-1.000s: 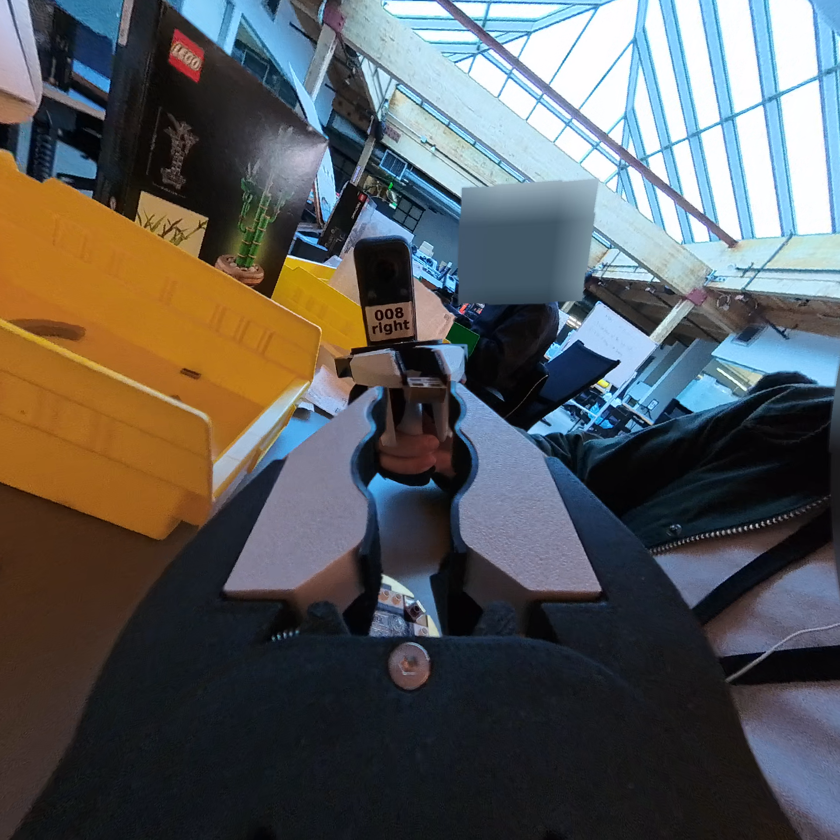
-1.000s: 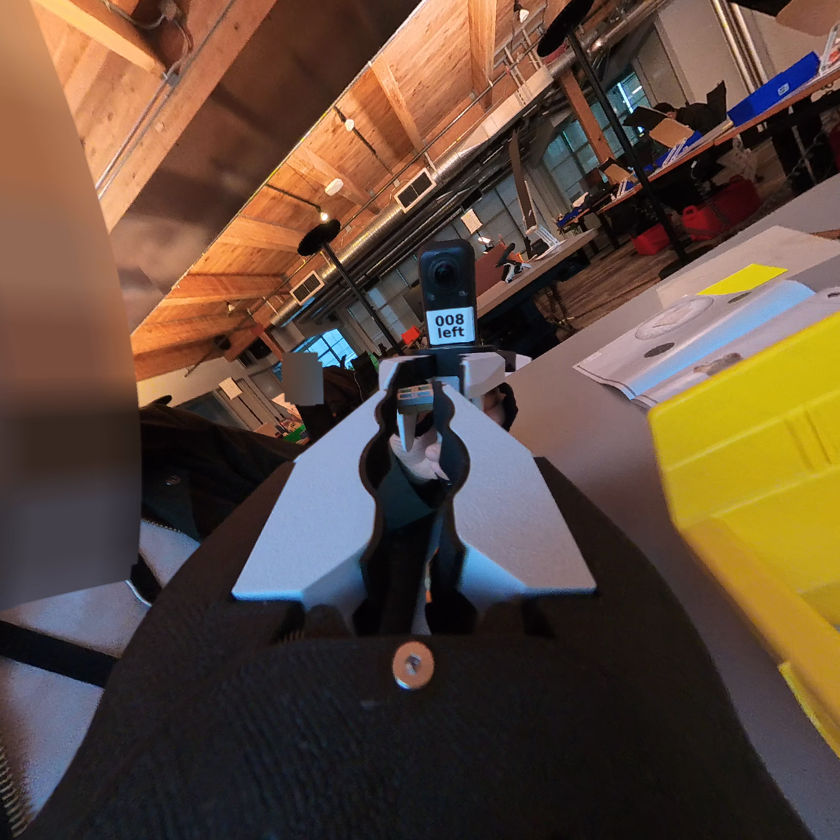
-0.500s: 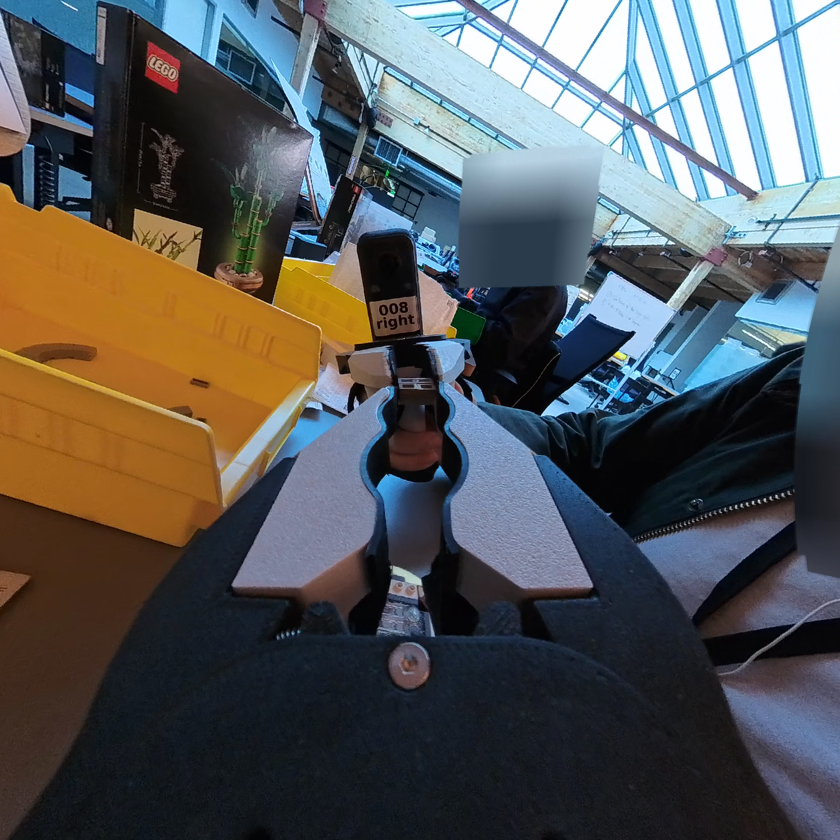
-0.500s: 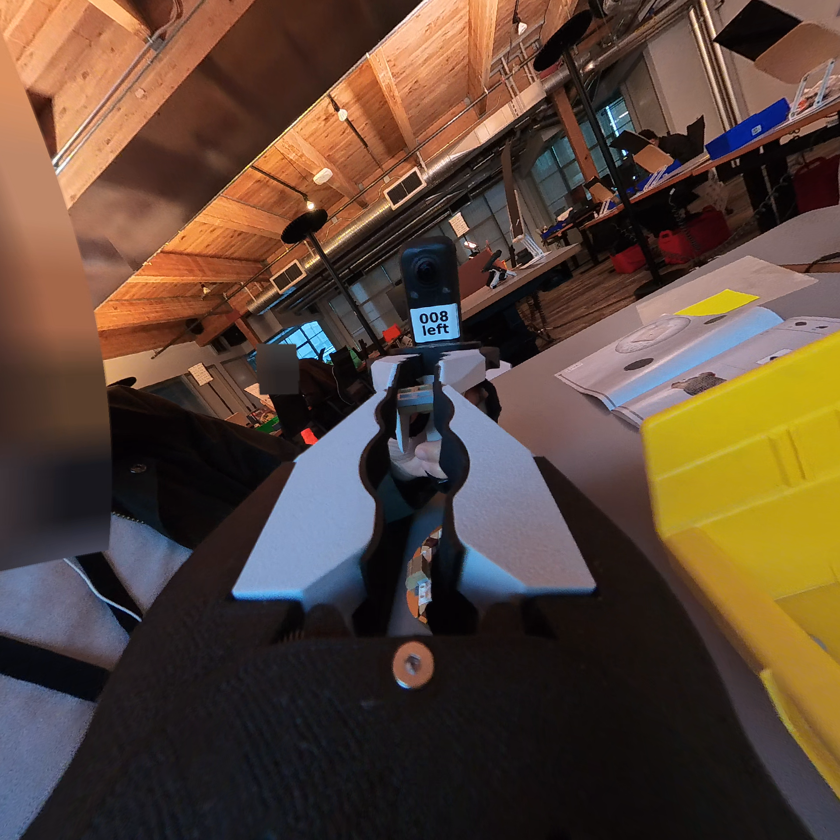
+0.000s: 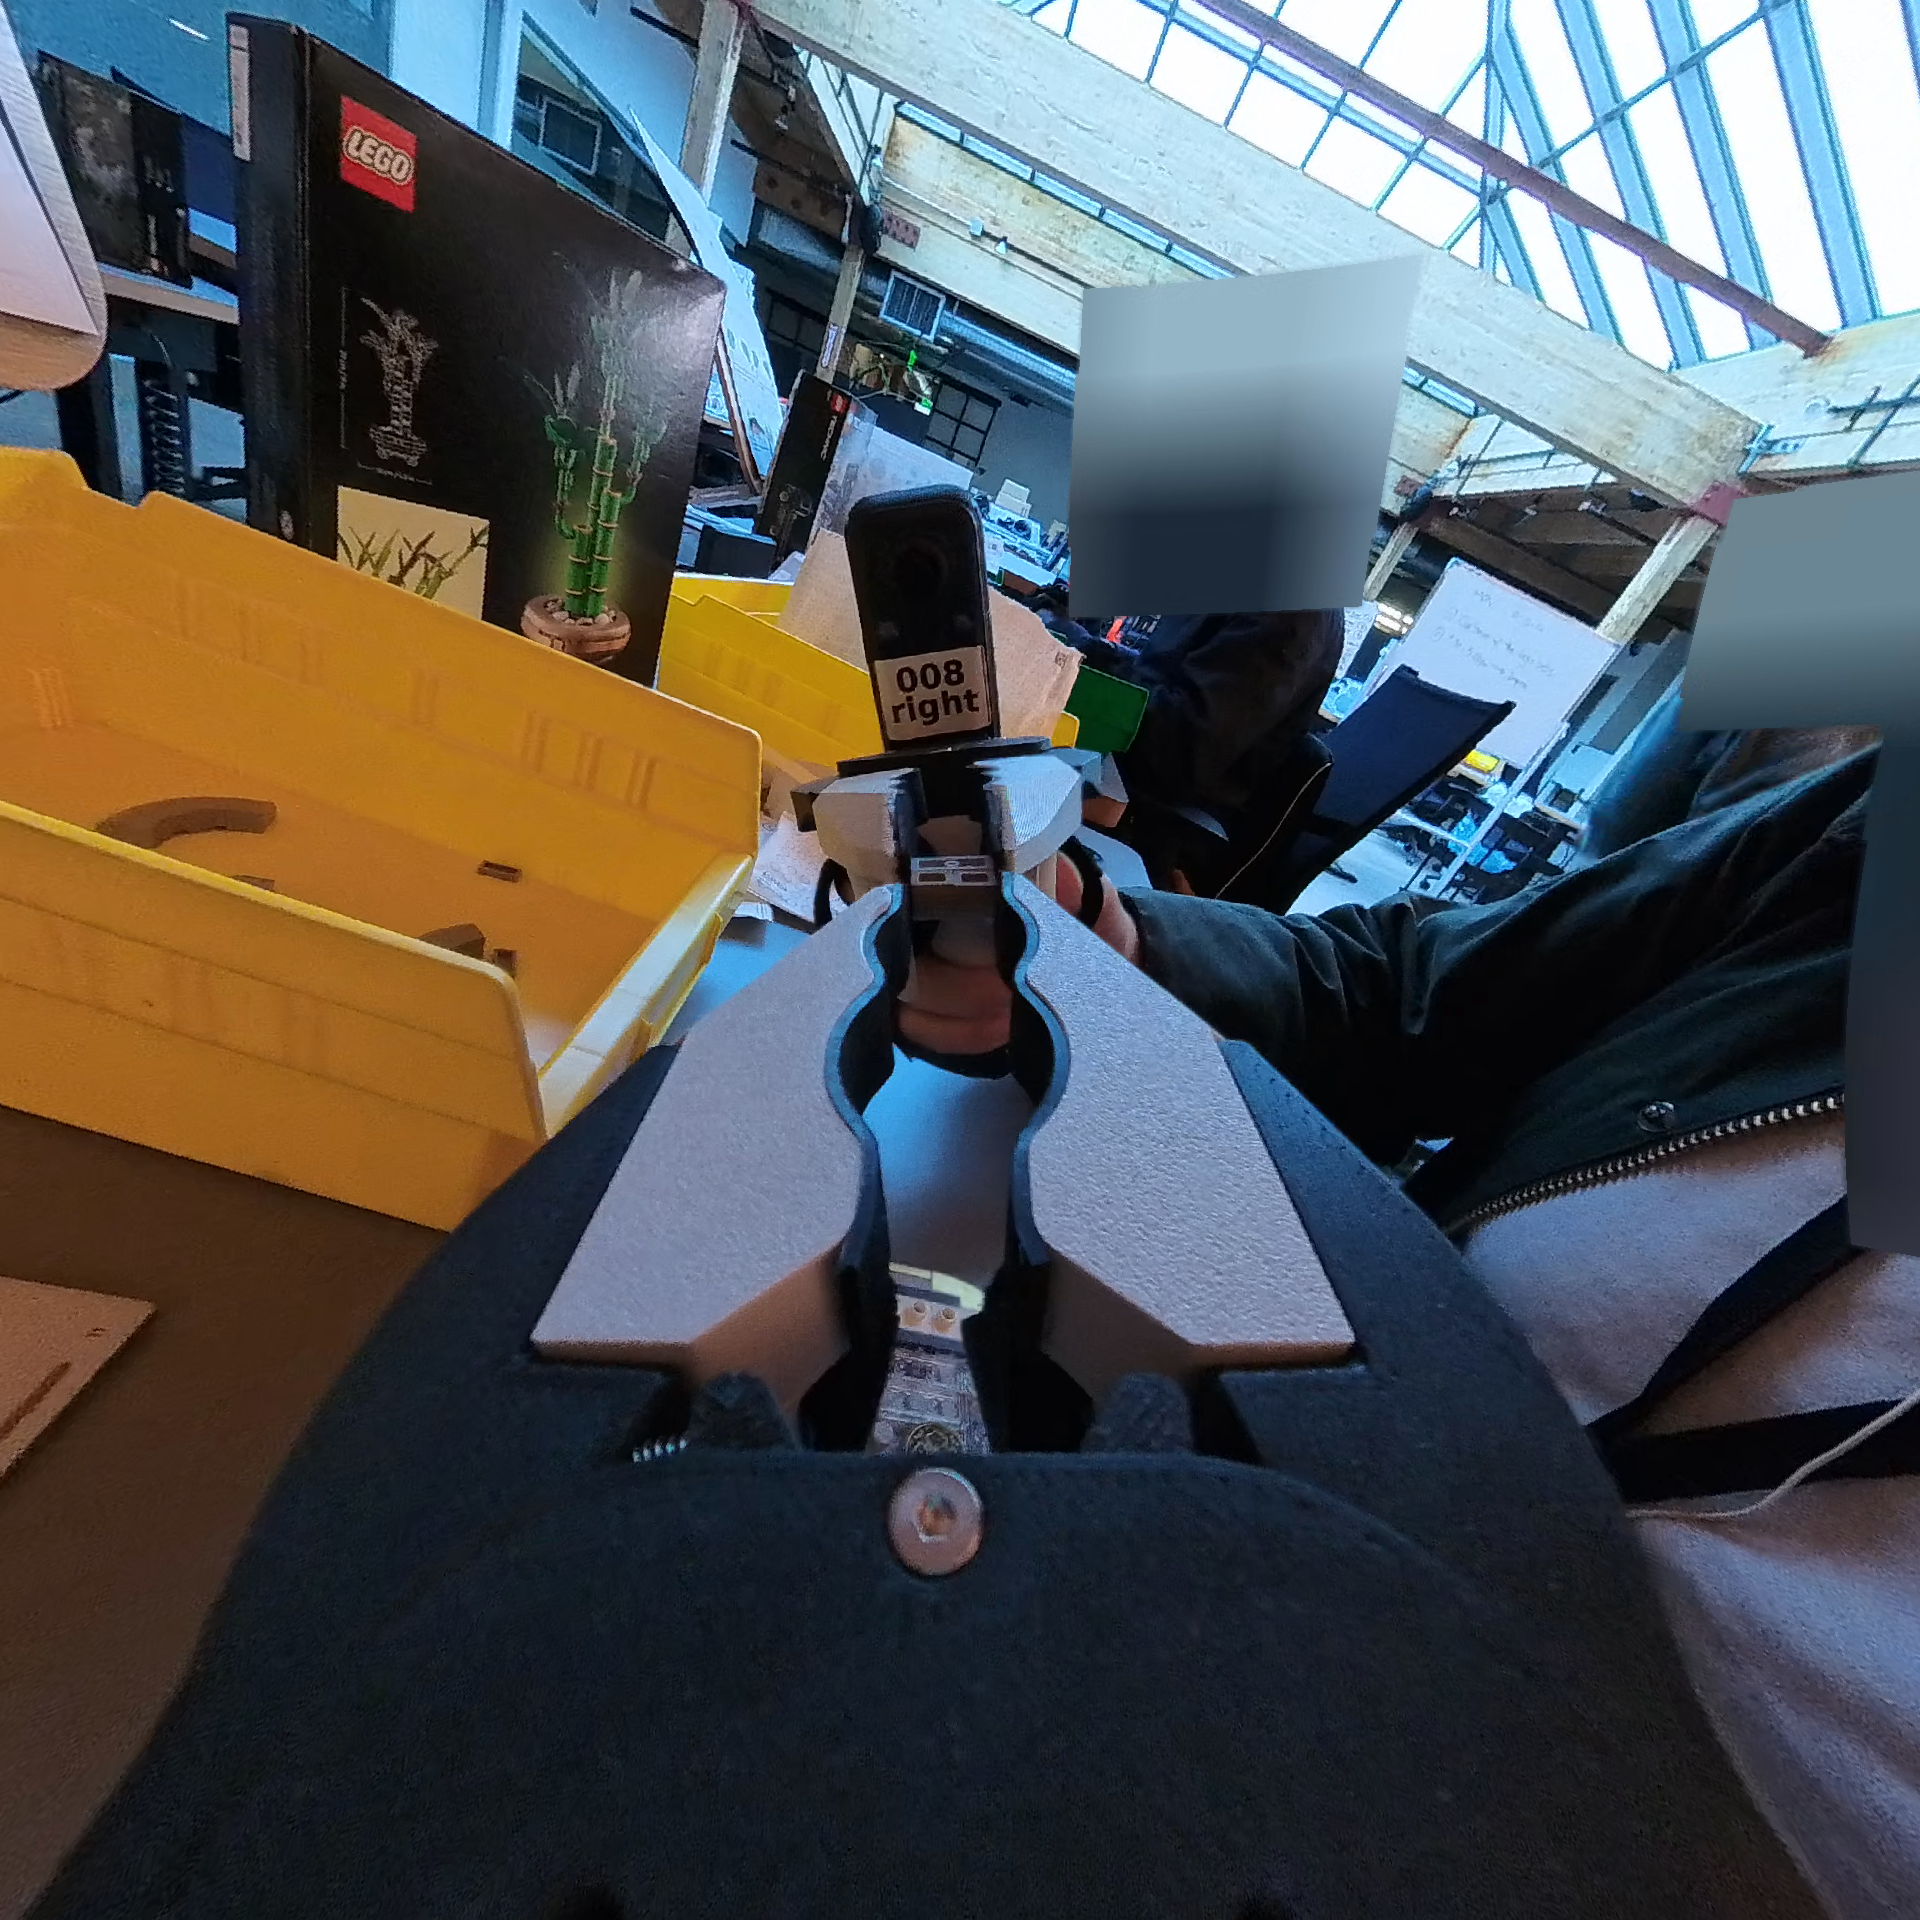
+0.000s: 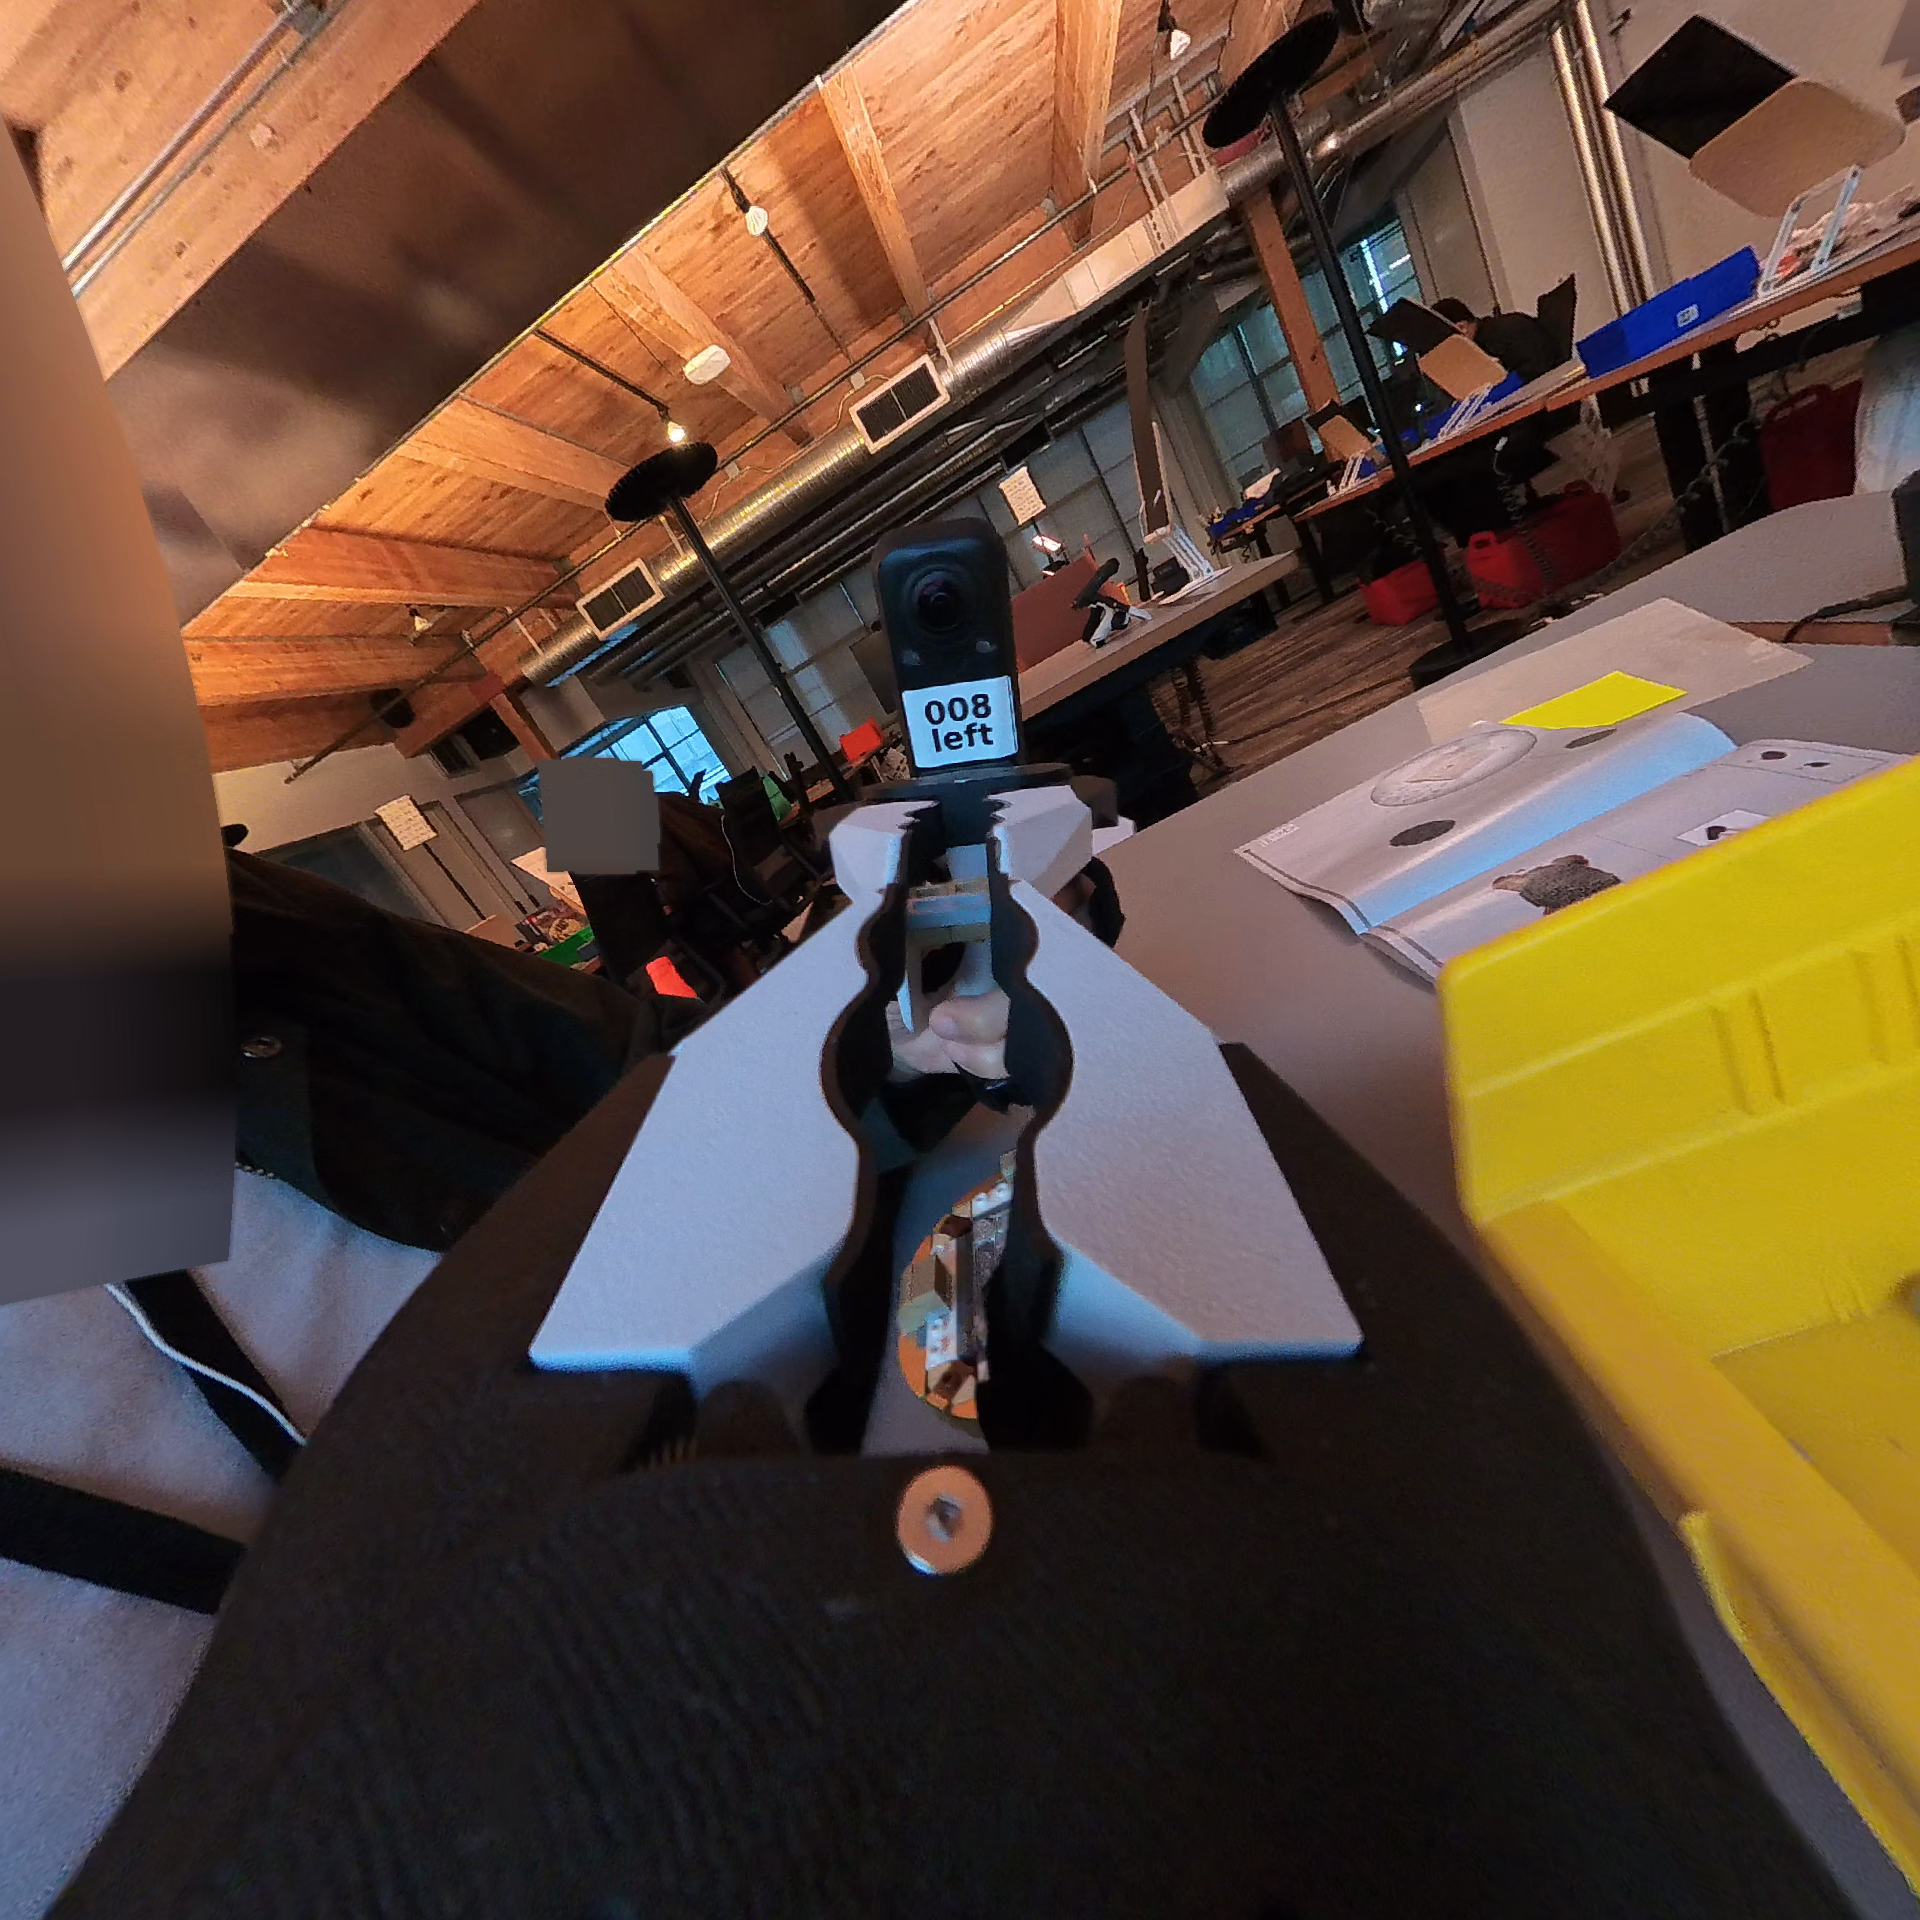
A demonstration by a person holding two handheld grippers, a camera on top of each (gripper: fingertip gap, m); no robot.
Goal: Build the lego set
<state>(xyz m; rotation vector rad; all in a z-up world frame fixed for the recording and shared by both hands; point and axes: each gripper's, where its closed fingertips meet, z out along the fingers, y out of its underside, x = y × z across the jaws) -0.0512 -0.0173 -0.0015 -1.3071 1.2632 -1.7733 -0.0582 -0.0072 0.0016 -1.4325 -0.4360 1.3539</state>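
Now that the left claw [image 5: 951, 902] has squeezed in, it and the right claw [image 6: 948, 925] both pinch the small grey Lego piece [image 5: 951, 871] at 12 o'clock, likely ready for joining.

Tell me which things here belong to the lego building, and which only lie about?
Belong to the job:
small lego assembly pinched between both grippers
yellow bin with loose parts
set box
instruction booklet

Lying about:
yellow sheet
cardboard piece
office chair
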